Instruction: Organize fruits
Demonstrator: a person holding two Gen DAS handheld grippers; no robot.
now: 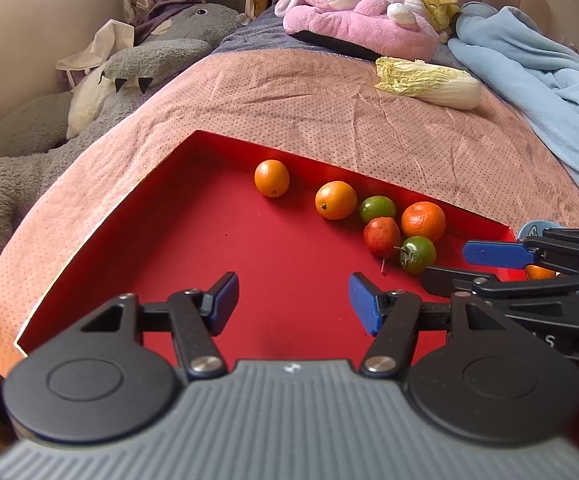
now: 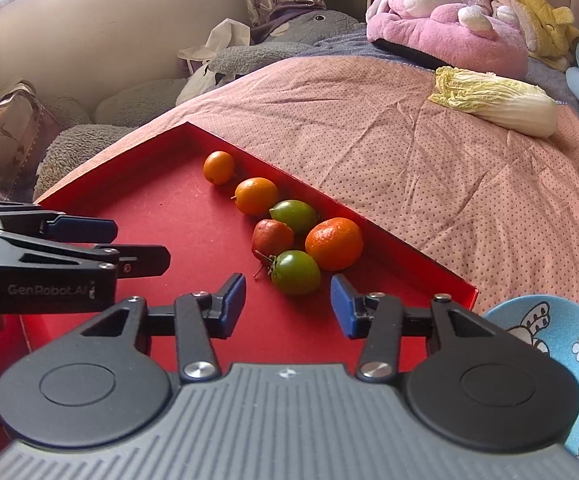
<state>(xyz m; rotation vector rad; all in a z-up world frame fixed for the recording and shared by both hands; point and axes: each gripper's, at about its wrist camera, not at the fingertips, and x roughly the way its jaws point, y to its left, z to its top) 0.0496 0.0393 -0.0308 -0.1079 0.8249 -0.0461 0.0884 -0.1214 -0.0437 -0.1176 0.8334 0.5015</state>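
Observation:
A red tray (image 1: 193,240) (image 2: 161,208) lies on a pink bedspread. Along its far wall sit several fruits: two small oranges (image 1: 272,178) (image 2: 256,195), a green fruit (image 1: 377,208) (image 2: 293,215), a mandarin (image 1: 423,221) (image 2: 334,243), a red fruit (image 1: 381,236) (image 2: 272,237) and a green tomato with a stem (image 1: 417,254) (image 2: 295,272). My left gripper (image 1: 291,304) is open and empty over the tray floor. My right gripper (image 2: 287,306) is open, just short of the green tomato. It shows side-on in the left wrist view (image 1: 465,264).
A napa cabbage (image 1: 429,82) (image 2: 493,100) lies on the bedspread beyond the tray. A blue patterned bowl (image 2: 569,352) sits at the tray's right corner. Plush toys (image 1: 353,12) and a blue blanket (image 1: 549,92) crowd the back. A grey plush (image 1: 89,92) lies left.

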